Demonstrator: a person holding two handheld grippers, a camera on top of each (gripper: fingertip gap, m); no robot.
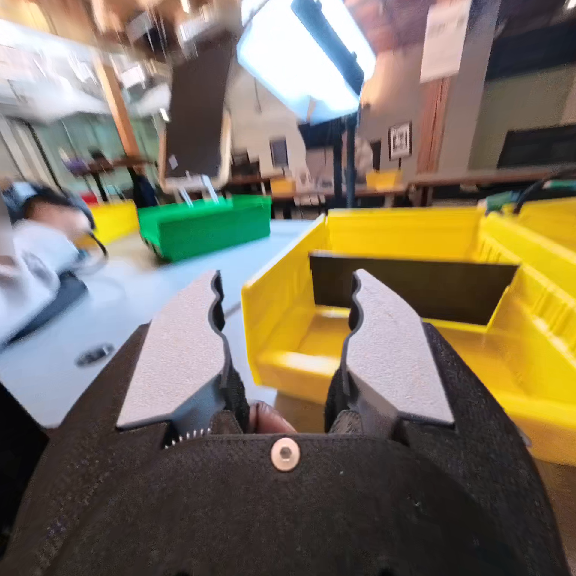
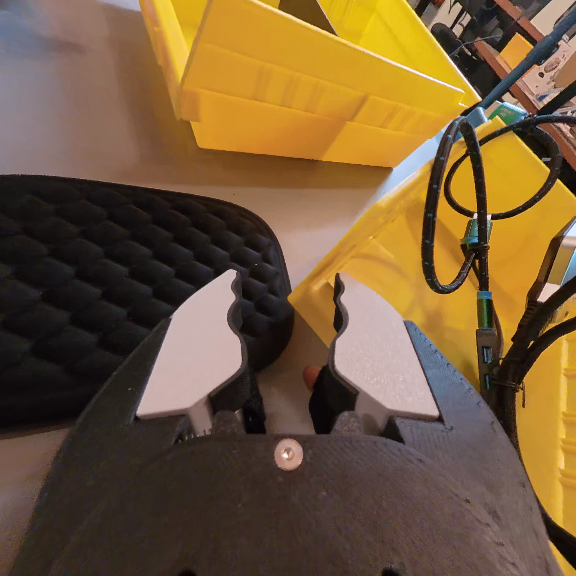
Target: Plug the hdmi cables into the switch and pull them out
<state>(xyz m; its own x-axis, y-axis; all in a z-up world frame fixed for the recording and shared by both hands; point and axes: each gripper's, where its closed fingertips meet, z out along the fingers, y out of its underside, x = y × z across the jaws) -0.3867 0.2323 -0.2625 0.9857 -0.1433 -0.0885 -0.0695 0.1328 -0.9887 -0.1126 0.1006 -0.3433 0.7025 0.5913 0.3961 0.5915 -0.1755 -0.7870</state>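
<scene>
Right now both claws stand apart and hold nothing. The left gripper (image 1: pixel 286 299) points over the rim of an empty yellow bin (image 1: pixel 280 311) with a black divider (image 1: pixel 414 286), well away from any cable. The right gripper (image 2: pixel 286 299) hovers above the table between a black quilted pad (image 2: pixel 109 280) and a second yellow bin (image 2: pixel 389 280), where braided HDMI cables (image 2: pixel 436 218) hang coiled over the wall. No switch can be made out for certain. The step seems to be fetching a cable: swing right, grip the plug body rather than the braid, and lift slowly so the loops don't snag.
</scene>
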